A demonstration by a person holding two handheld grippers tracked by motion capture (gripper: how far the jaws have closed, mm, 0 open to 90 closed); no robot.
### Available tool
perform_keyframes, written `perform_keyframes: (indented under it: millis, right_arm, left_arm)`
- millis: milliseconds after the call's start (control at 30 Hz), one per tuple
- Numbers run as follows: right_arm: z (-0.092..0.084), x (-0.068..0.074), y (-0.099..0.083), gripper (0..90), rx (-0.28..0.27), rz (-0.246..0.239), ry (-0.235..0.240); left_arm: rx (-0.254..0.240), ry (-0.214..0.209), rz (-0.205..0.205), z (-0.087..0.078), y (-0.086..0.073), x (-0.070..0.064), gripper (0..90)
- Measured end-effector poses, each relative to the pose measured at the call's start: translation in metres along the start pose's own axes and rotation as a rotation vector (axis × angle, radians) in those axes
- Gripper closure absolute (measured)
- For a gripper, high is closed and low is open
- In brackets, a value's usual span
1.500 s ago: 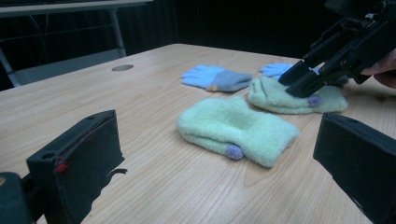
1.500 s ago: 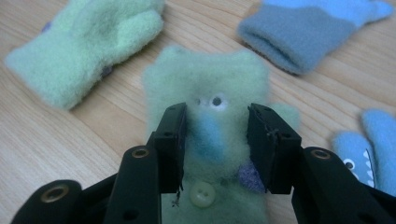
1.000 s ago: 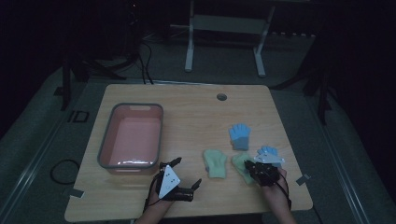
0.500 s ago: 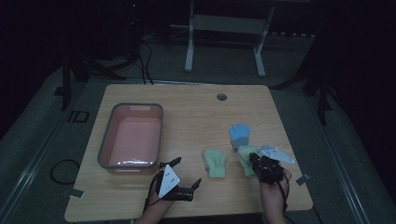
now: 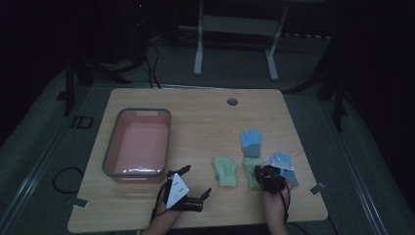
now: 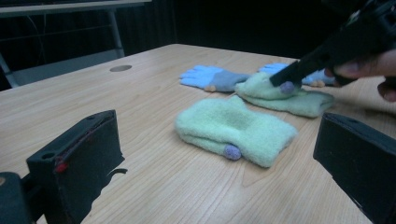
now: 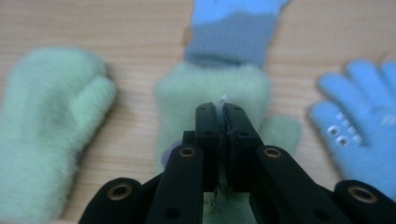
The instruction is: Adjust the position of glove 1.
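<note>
Two fuzzy green mittens and two blue gloves lie at the table's right front. My right gripper (image 5: 269, 176) (image 7: 222, 109) points down at the right green mitten (image 5: 251, 174) (image 7: 210, 88) and is shut on a fold of it. In the left gripper view its tip (image 6: 287, 81) pinches that mitten (image 6: 299, 100), which is bunched up there. The other green mitten (image 5: 226, 171) (image 6: 233, 128) (image 7: 46, 130) lies flat to the left. My left gripper (image 5: 195, 182) (image 6: 215, 135) rests open near the front edge, with nothing between its jaws.
One blue glove (image 5: 251, 142) (image 6: 210, 77) (image 7: 233, 28) lies just beyond the held mitten, and a second (image 5: 284, 164) (image 7: 359, 121) lies to the right of it. A pink tub with a grey rim (image 5: 110, 156) stands at the left. A round hole (image 5: 232, 102) sits near the table's far edge.
My right gripper has shifted a little over the right green mitten. My left gripper, the tub and the other mitten have stayed put.
</note>
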State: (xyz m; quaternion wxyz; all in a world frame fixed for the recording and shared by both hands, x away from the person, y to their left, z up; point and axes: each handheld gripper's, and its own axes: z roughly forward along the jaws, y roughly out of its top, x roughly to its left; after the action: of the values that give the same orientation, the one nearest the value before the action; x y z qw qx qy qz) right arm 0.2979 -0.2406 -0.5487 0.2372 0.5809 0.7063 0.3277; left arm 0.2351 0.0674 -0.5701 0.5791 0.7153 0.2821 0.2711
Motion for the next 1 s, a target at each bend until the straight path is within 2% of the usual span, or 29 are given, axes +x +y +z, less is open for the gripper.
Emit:
perform_keyframes:
  millis: [167,333,400,500,667,733,767,800,833,867,933,1000]
  right_arm:
    - [0.002,0.001,-0.002,78.6,-0.010,-0.022,-0.007]
    - [-0.002,0.000,0.000,69.9,-0.010,-0.029,0.013]
    - [-0.005,-0.001,0.002,65.8,-0.006,-0.033,0.035]
    - [-0.008,-0.006,0.006,63.5,0.018,-0.068,0.087]
    - [-0.017,-0.014,0.013,64.5,-0.005,-0.108,0.106]
    - [-0.021,-0.017,0.019,64.5,-0.017,-0.159,0.120]
    - [-0.021,-0.017,0.019,64.5,-0.017,-0.159,0.120]
    - [-0.022,-0.018,0.022,64.5,-0.025,-0.184,0.115]
    - [-0.024,-0.022,0.027,64.1,-0.023,-0.239,0.141]
    - [-0.025,-0.024,0.029,64.1,-0.030,-0.256,0.143]
    - [-0.026,-0.027,0.032,64.0,-0.019,-0.273,0.184]
    - [-0.026,-0.028,0.032,63.6,-0.019,-0.290,0.187]
  left_arm:
    - [-0.003,-0.007,-0.002,0.000,0.000,0.000,1.1]
    - [-0.003,-0.005,-0.002,0.000,0.000,0.000,1.1]
    - [-0.003,-0.005,-0.003,0.000,0.000,0.000,1.1]
    - [-0.003,-0.004,-0.001,0.000,0.000,0.000,1.1]
    - [0.000,-0.003,0.002,0.000,0.000,-0.001,1.2]
    - [0.001,-0.004,0.003,0.000,0.000,0.000,1.1]
    - [0.001,-0.004,0.003,0.000,0.000,0.000,1.1]
    - [0.001,-0.004,0.003,0.000,0.000,0.000,1.1]
    - [0.001,-0.004,0.004,0.000,0.000,0.000,1.1]
    - [0.002,-0.003,0.006,0.000,0.000,0.000,1.1]
    - [0.002,-0.002,0.006,0.000,0.000,-0.001,1.1]
    - [0.002,-0.002,0.004,0.000,0.000,-0.001,1.1]
